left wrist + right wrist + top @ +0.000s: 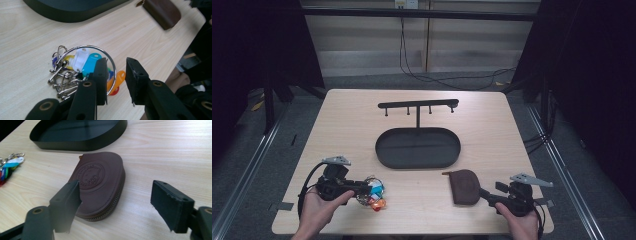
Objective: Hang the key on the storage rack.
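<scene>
The left tool (113, 75) was open a little way, with a small gap between its jaws. It held nothing. One jaw sat over the edge of the big ring of the keys (82, 72), and it looked to be touching or just above it. The keys lay on the bench (492, 135), in front of the black tray (418, 147) and to its left. They looked light, hard and jangly. The loose tags would flop about, so the big ring seemed the best place to grab.

The right tool (116, 205) was open wide and held nothing. The brown pouch (100, 182) lay flat between its jaws, in front of the tray and to its right. One jaw was just beside the pouch. The pouch looked soft, light and a bit smooth, so a grip across its thin zip edge should hold well.
</scene>
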`<state>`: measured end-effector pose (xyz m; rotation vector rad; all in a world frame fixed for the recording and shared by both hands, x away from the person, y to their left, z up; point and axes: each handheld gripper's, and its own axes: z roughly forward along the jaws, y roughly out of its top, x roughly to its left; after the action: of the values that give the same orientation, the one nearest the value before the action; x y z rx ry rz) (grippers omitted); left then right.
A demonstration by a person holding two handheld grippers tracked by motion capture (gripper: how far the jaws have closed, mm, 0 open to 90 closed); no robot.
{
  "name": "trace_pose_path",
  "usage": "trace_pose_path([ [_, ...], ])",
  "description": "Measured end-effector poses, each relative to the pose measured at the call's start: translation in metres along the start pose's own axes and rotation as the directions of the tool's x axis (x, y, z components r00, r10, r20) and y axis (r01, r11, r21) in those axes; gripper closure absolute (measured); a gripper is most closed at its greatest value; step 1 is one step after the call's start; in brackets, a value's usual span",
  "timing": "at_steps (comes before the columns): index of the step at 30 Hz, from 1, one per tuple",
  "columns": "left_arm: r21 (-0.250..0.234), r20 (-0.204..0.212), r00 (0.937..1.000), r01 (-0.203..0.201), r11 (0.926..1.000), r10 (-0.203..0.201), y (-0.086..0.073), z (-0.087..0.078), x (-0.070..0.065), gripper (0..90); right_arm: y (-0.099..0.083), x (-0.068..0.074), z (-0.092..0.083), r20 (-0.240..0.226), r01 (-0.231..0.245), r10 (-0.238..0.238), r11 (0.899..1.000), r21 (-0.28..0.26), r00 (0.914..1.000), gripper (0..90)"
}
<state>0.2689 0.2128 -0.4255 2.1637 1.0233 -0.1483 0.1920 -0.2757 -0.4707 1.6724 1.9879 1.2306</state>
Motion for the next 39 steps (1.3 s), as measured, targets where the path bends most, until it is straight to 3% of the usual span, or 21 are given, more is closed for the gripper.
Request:
trace_pose_path([
  [5,0.076,0.010,0.9996,-0.026,0.9968,0.025,0.006,0.011,-0.005,71.6,0.000,-0.002,0.000,0.002,-0.015,0.015,1.000,0.003,0.9999,22.9],
  [9,0.148,0.011,0.9986,-0.052,0.9875,0.051,0.011,0.020,-0.009,72.2,-0.001,-0.002,0.001,-0.012,-0.023,0.024,0.999,0.024,0.9996,22.7],
  [11,0.193,-0.004,0.9968,-0.077,0.9782,0.080,0.013,0.024,-0.012,72.4,-0.001,-0.002,0.003,-0.013,-0.016,0.017,0.999,0.036,0.9998,22.6],
  [18,0.236,-0.022,0.9973,-0.064,0.9696,0.071,0.028,0.035,-0.019,72.0,0.000,-0.001,0.004,-0.004,-0.006,0.006,0.999,0.042,1.0000,22.3],
  [23,0.332,-0.045,0.9948,-0.071,0.9404,0.091,0.038,0.050,-0.025,72.0,0.000,-0.001,0.004,-0.001,-0.001,0.001,0.999,0.043,1.0000,22.3],
  [25,0.351,-0.058,0.9937,-0.069,0.9337,0.096,0.042,0.051,-0.026,71.9,0.000,-0.001,0.004,-0.001,-0.001,0.001,0.999,0.046,1.0000,22.3],
  [28,0.361,-0.071,0.9948,-0.042,0.9314,0.073,0.047,0.054,-0.020,69.1,0.000,-0.001,0.004,0.000,0.002,-0.002,0.999,0.050,1.0000,22.3],
  [30,0.382,-0.079,0.9949,-0.028,0.9237,0.063,0.048,0.057,-0.017,66.6,0.000,-0.001,0.005,0.000,0.002,-0.002,0.999,0.054,1.0000,22.3],
  [32,0.419,-0.087,0.9936,-0.030,0.9076,0.072,0.047,0.063,-0.015,65.6,0.000,0.000,0.005,0.001,0.005,-0.005,0.998,0.055,1.0000,22.4],
  [34,0.441,-0.077,0.9946,-0.029,0.8970,0.070,0.048,0.066,-0.015,65.3,0.000,0.000,0.005,0.001,0.004,-0.004,0.998,0.056,1.0000,22.2],
  [35,0.444,-0.082,0.9943,-0.025,0.8957,0.069,0.048,0.068,-0.014,64.9,-0.001,0.000,0.005,0.003,0.001,-0.001,0.998,0.059,1.0000,21.3],
  [36,0.456,-0.091,0.9931,-0.025,0.8898,0.075,0.048,0.069,-0.014,64.1,-0.001,-0.001,0.006,0.006,-0.001,0.000,0.998,0.061,1.0000,20.2],
  [37,0.479,-0.084,0.9935,-0.028,0.8774,0.077,0.049,0.072,-0.013,62.8,-0.001,-0.001,0.006,0.011,-0.005,0.004,0.998,0.067,0.9999,20.1],
  [39,0.497,-0.089,0.9941,-0.011,0.8678,0.063,0.049,0.076,-0.012,59.2,-0.001,-0.001,0.006,0.013,-0.007,0.007,0.998,0.068,0.9999,20.2],
])
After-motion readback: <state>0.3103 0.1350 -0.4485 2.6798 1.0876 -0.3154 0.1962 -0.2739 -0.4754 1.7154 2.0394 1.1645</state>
